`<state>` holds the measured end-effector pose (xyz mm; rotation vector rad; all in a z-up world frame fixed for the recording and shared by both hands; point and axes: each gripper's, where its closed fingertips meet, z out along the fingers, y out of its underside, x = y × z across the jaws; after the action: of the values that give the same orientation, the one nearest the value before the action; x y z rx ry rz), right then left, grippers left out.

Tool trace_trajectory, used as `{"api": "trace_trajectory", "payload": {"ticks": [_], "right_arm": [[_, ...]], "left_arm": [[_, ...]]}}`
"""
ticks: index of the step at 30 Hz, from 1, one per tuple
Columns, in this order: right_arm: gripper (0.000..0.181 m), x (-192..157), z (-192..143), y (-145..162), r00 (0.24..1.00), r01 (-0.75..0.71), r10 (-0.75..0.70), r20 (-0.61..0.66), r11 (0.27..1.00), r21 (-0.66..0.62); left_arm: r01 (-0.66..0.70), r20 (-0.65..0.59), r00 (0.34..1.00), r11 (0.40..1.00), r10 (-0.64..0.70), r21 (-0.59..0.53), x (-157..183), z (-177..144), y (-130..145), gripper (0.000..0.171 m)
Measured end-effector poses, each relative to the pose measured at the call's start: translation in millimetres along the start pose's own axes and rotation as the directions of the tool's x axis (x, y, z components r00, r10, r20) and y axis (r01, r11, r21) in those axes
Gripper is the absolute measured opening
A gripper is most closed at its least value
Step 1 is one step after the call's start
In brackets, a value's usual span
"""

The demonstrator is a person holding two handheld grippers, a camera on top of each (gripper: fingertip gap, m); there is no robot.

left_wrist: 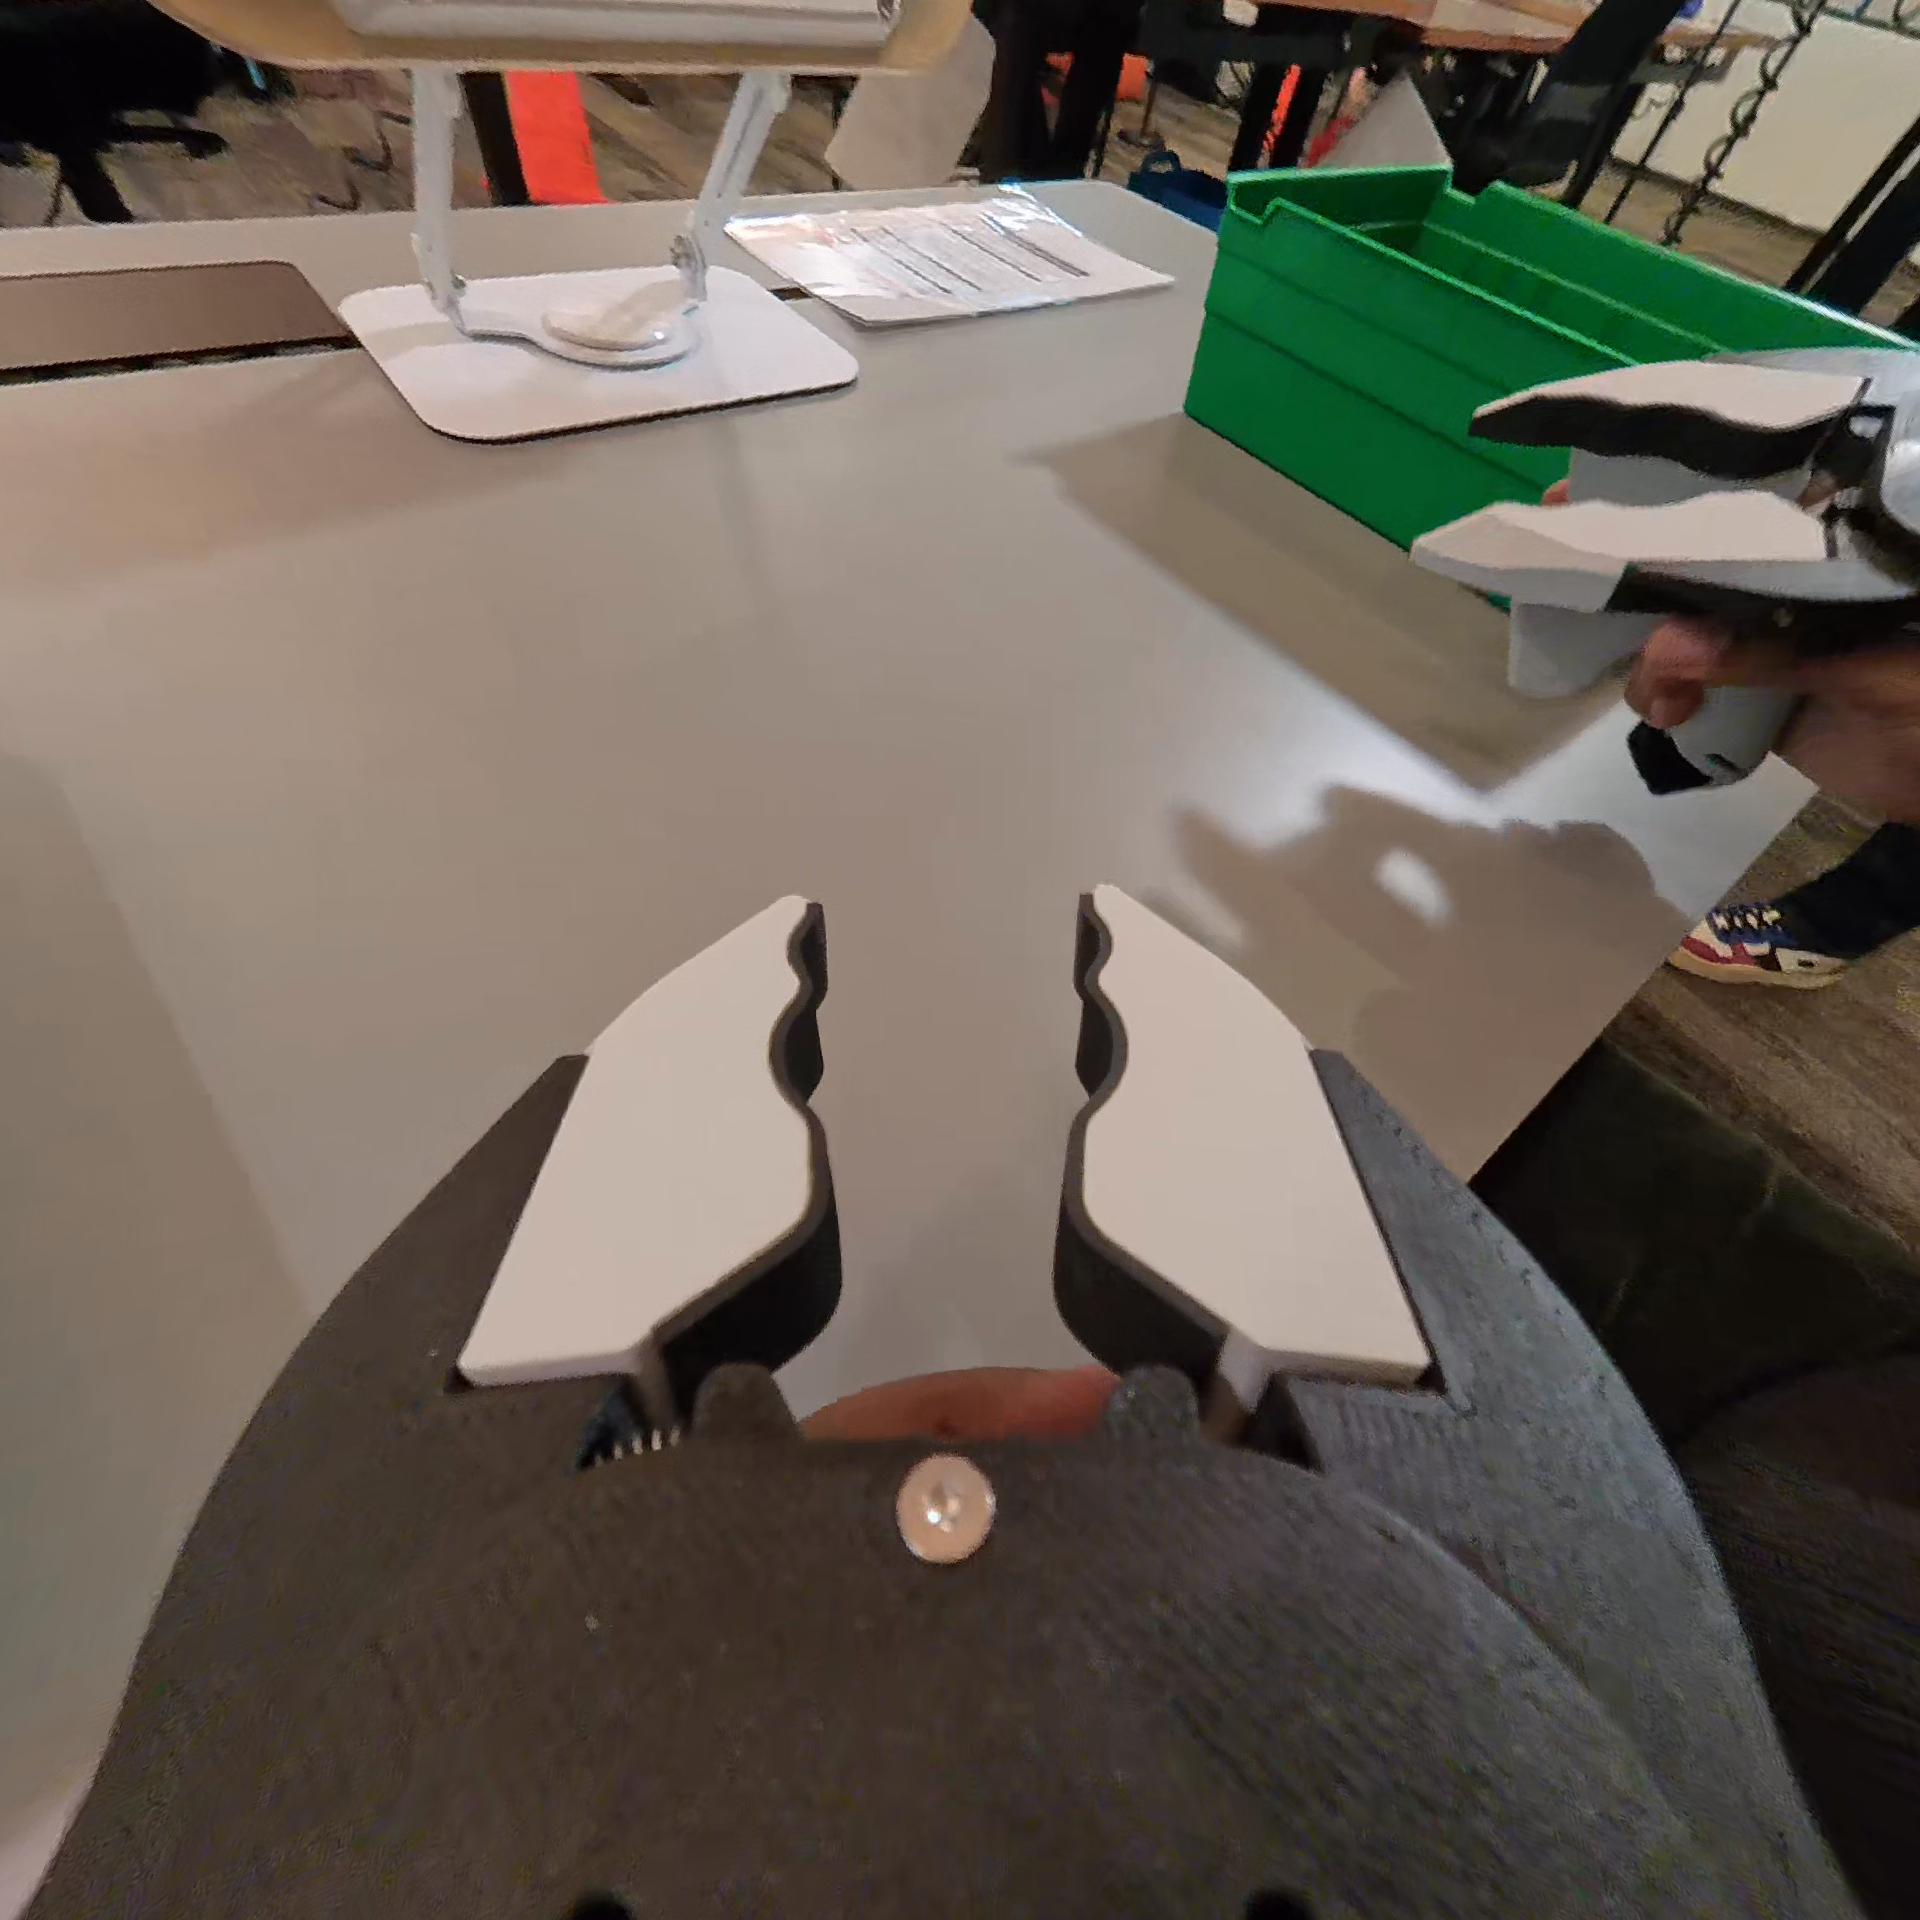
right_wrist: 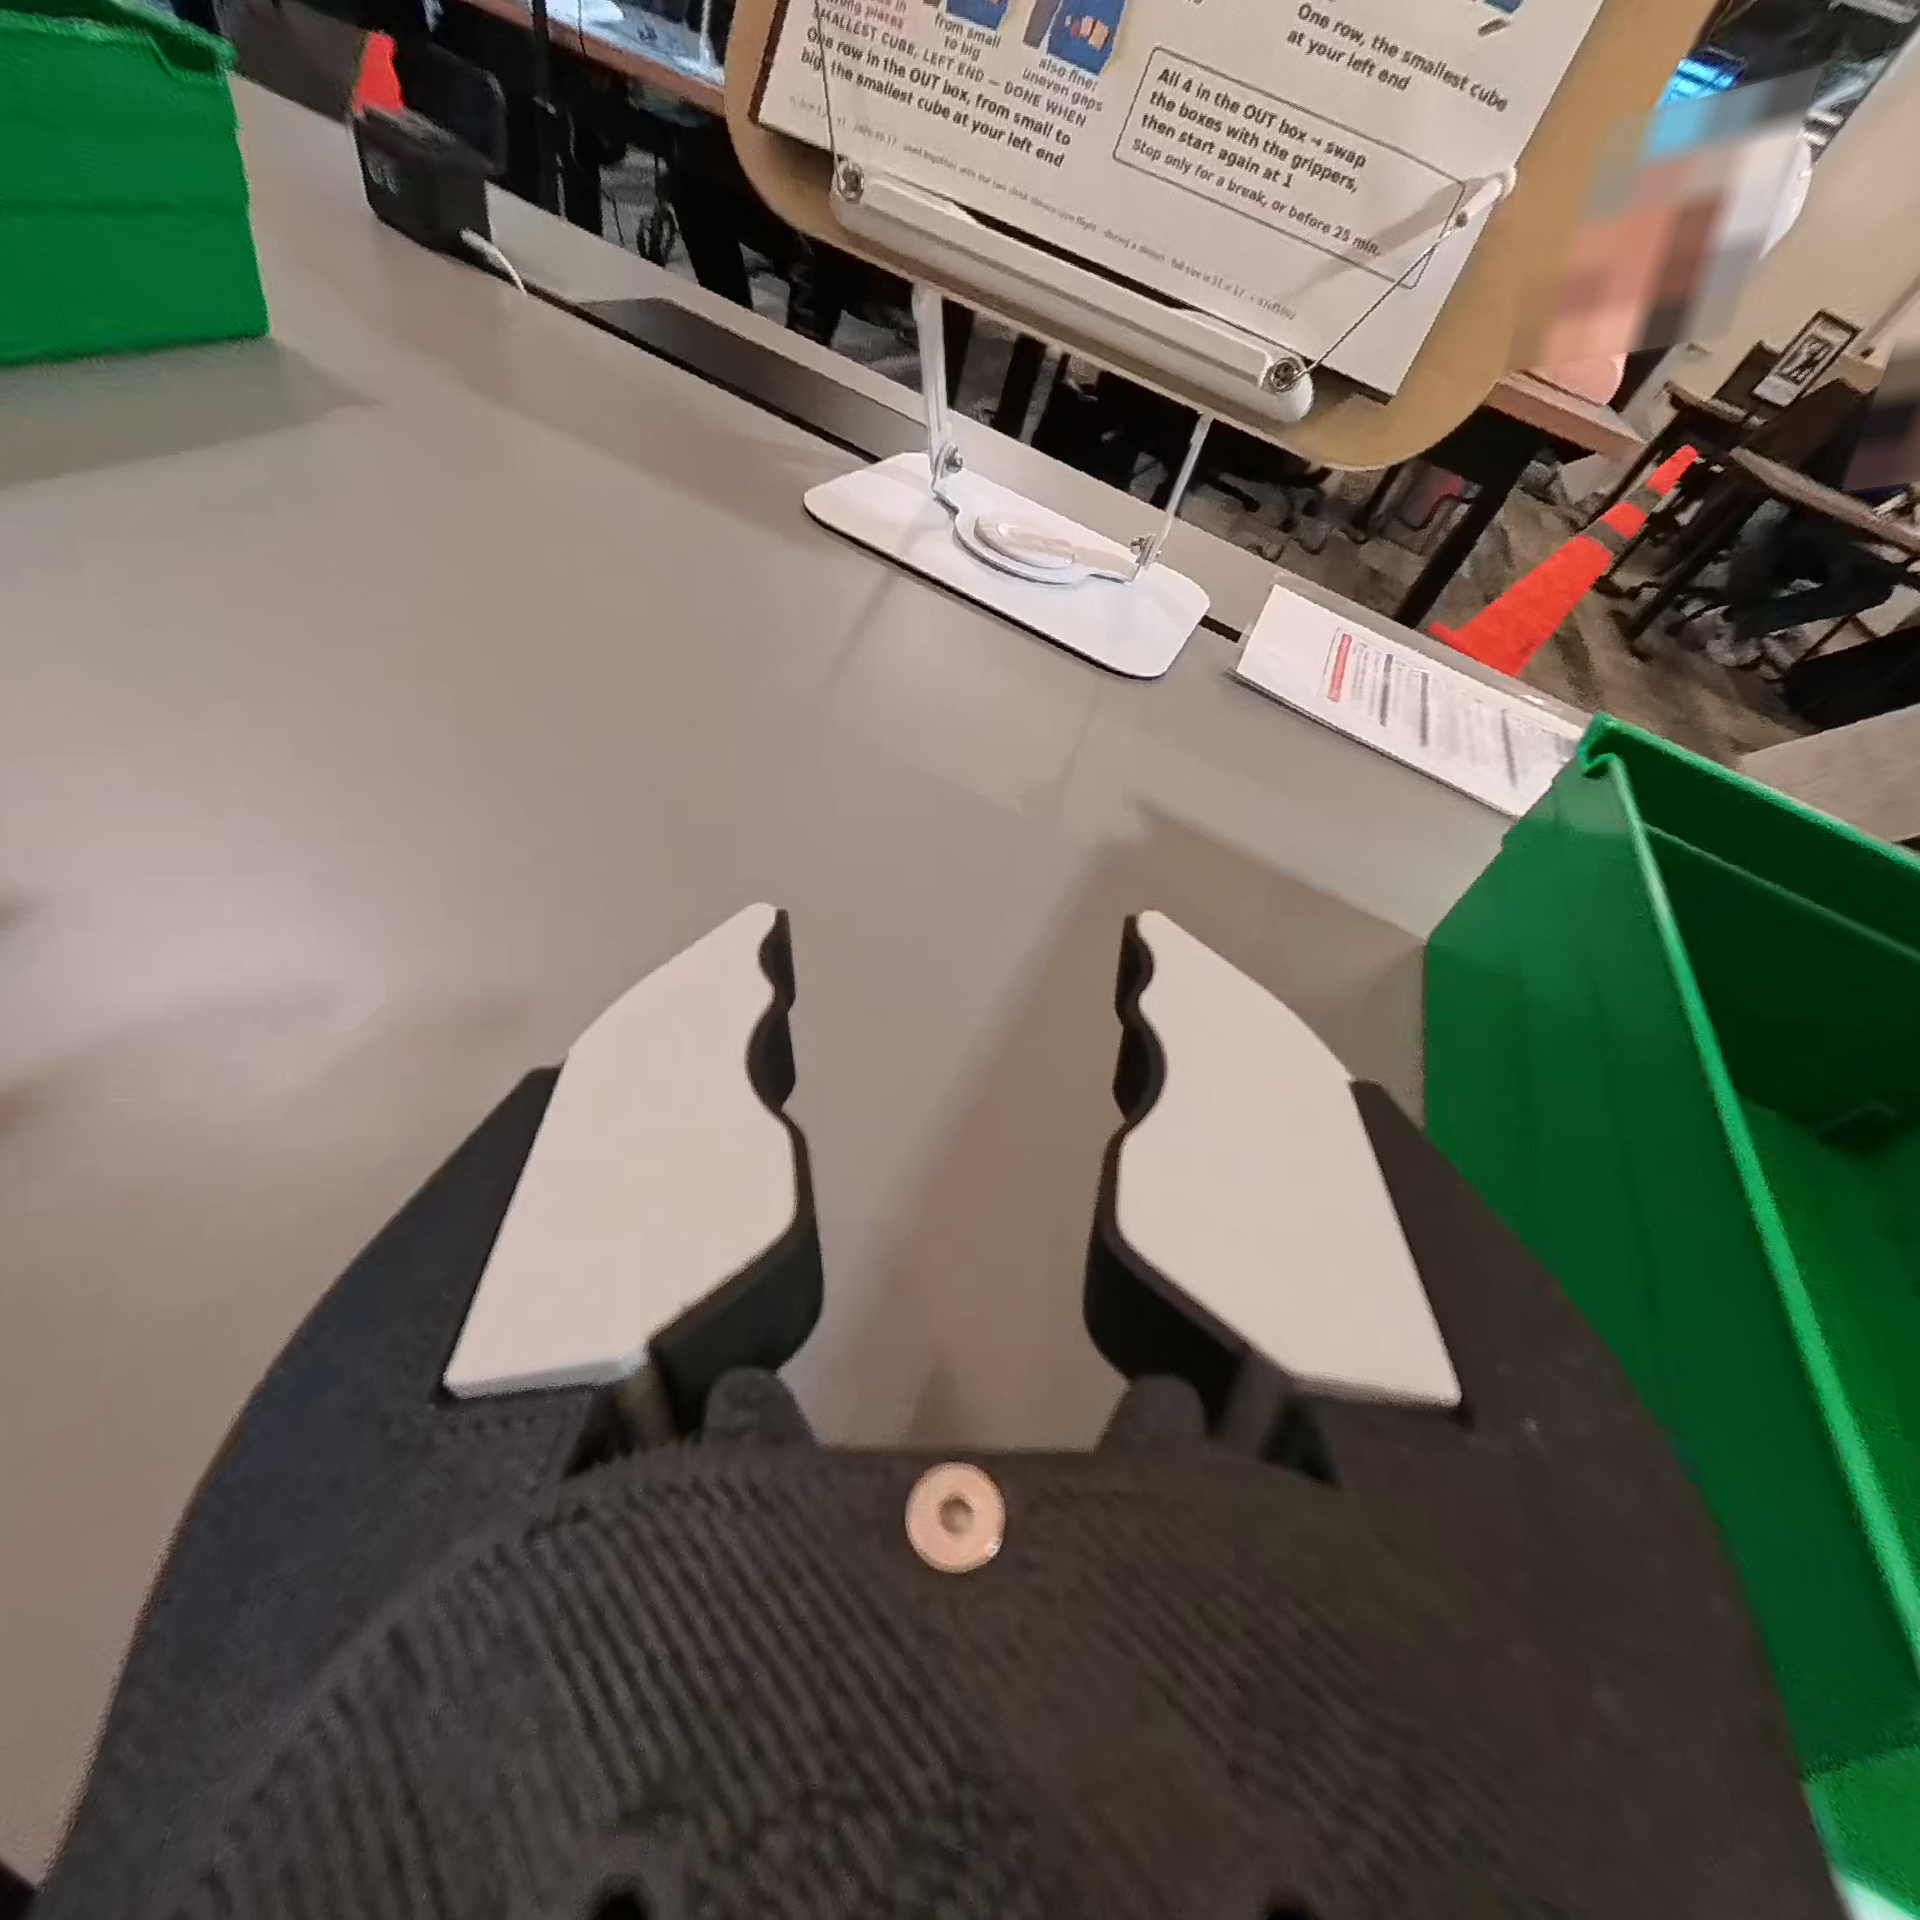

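My left gripper (left_wrist: 951, 914) is open and empty above the bare grey table (left_wrist: 623, 675). My right gripper (right_wrist: 954, 925) is open and empty above the same table (right_wrist: 468, 727), just left of a green bin (right_wrist: 1621, 1091). In the left wrist view the right gripper (left_wrist: 1449, 483) shows at the right edge, open, held by a hand (left_wrist: 1766, 686) in front of the green bin (left_wrist: 1403, 301). I see nothing between the jaws of either gripper.
A white stand (left_wrist: 592, 353) holding a printed sheet on a board stands at the table's far side, also in the right wrist view (right_wrist: 1008, 561). A laminated sheet (left_wrist: 945, 260) lies beside it. Another green bin (right_wrist: 114, 187) sits far left. The table edge (left_wrist: 1621, 997) drops off at right; orange cones (right_wrist: 1538, 592) stand beyond.
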<state>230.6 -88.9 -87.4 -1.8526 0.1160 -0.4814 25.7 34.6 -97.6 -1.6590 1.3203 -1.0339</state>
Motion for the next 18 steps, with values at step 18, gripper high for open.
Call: {"api": "trace_trajectory", "payload": {"ticks": [18], "right_arm": [[0.022, -53, 3, 2, 0.976, -0.041, 0.039, 0.213, 0.999, 0.004]], "left_arm": [[0.181, -0.094, 0.979, 0.983, -0.182, -0.021, -3, -6, 2, 0.054]]}}
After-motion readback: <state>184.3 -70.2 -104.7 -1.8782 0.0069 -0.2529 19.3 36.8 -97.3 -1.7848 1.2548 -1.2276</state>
